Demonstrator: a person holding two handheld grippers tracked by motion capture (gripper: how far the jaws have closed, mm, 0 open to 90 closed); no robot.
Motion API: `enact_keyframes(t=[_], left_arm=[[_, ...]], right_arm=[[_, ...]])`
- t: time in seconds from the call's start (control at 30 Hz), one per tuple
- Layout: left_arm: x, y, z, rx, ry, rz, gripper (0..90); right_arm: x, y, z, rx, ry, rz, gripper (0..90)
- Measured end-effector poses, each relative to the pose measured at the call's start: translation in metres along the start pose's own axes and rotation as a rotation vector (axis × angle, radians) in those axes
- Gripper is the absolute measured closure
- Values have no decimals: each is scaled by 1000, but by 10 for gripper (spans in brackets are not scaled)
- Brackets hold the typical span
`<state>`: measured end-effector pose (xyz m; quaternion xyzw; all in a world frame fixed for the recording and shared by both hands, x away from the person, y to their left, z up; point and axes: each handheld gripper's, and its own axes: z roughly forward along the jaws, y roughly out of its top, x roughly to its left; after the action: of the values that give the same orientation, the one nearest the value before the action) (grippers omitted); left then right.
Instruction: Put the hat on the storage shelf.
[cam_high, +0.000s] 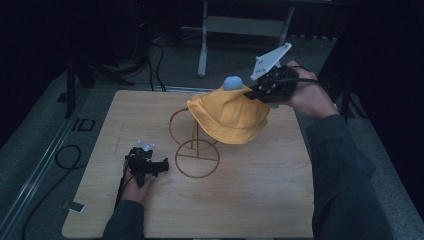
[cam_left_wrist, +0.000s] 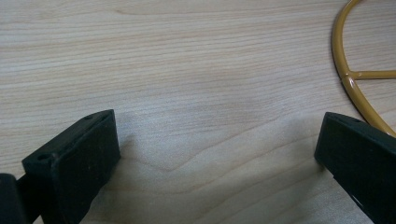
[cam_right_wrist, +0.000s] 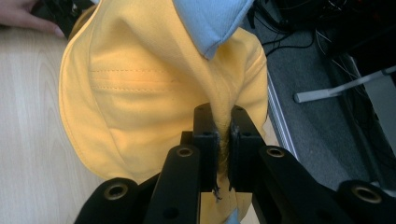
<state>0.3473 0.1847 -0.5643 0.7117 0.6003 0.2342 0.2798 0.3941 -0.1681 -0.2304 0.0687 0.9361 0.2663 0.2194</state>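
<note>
Right tongs (cam_right_wrist: 223, 140) pinch a fold of the yellow hat (cam_high: 230, 114), with their jaws squeezed tight on the cloth. In the right gripper view the cloth bunches up between the two black jaws, and a light blue lining (cam_right_wrist: 212, 21) peeks out at the top of the hat. The right hand (cam_high: 310, 97) holds these tongs up over the far right part of the table (cam_high: 260, 200).

The hat hangs in the air above the middle of the table, nearer the far edge. A light blue bump (cam_high: 232, 83) sticks up at its top. The hat sits over the upper part of a yellow wire stand (cam_high: 196, 150). The stand has a round ring at the bottom that lies on the wood, with thin bars going up under the hat.

Left tongs (cam_high: 162, 166) rest low near the left edge of the table, just beside the ring of the stand. Their jaws are spread wide with nothing between them, just bare wood. In the left gripper view, part of the yellow ring (cam_left_wrist: 348, 79) curves past the right jaw. The left hand (cam_high: 137, 185) holds these tongs from the near side.

A black cable (cam_high: 67, 157) lies on the grey floor to the left of the table.
</note>
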Motion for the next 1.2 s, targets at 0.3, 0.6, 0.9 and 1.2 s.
enact_keyframes(t=[0.3, 0.6, 0.9, 1.2], left_arm=[[0, 0, 0, 0, -1, 0, 0], [0, 0, 0, 1, -3, -2, 0], [0, 0, 0, -2, -3, -4, 0], [0, 0, 0, 0, -3, 0, 0]], right_arm=[[5, 30, 17, 3, 14, -18, 836], [17, 66, 54, 23, 33, -45, 825], [33, 87, 89, 22, 84, -68, 699], [43, 92, 101, 20, 145, -76, 716]])
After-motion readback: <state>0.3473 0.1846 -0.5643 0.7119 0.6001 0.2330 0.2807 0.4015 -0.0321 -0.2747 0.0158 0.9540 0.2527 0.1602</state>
